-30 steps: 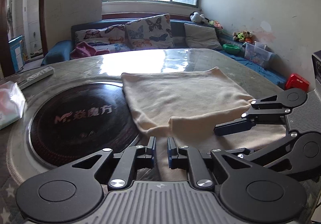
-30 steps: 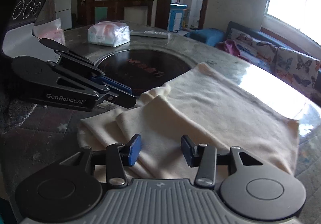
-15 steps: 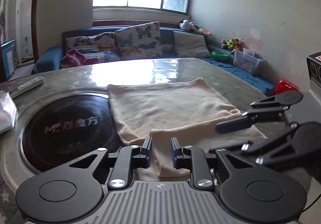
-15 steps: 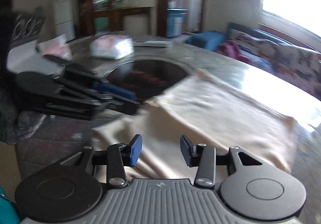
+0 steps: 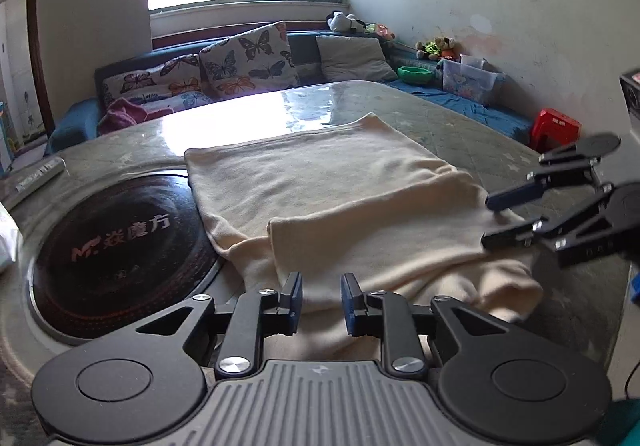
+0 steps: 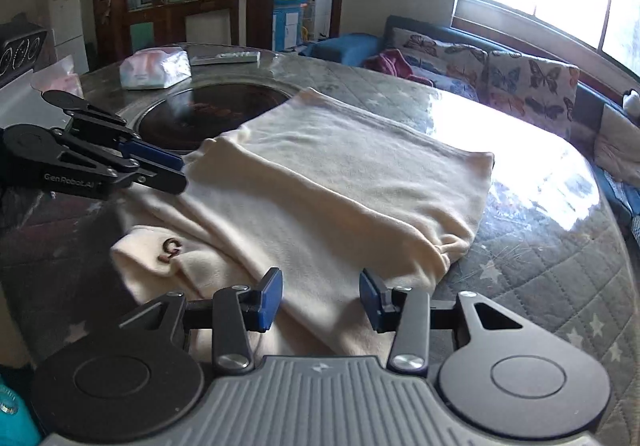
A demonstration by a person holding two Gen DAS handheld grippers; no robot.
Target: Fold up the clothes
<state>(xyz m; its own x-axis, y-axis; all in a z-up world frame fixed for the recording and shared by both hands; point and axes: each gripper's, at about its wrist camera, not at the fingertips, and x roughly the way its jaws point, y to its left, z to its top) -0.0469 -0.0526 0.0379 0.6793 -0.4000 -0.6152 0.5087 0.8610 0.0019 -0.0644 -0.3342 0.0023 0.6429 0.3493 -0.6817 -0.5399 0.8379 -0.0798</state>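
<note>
Cream knit sweater (image 5: 340,182) is spread on the quilted table (image 6: 540,266), partly folded. Both the left gripper (image 5: 320,296) and the right gripper (image 6: 320,296) are held open and empty above its near edge. It looks soft, light and floppy, so a thick folded edge should be pinched.

the garment (image 5: 328,182) is looking plain cream all over, with one small brown curly mark (image 6: 171,249) showing near its edge. both grippers are showing black arms with blue pads (image 5: 295,296), and grey ribbed bodies. the table cover (image 6: 540,278) is looking grey, quilted in diamonds with pale stars. the round plate (image 5: 120,242) is showing glossy black with reddish lettering. sofa cushions (image 5: 248,62) are wearing a white butterfly print in orange and navy, and a stool (image 5: 556,128) is glowing bright red
</note>
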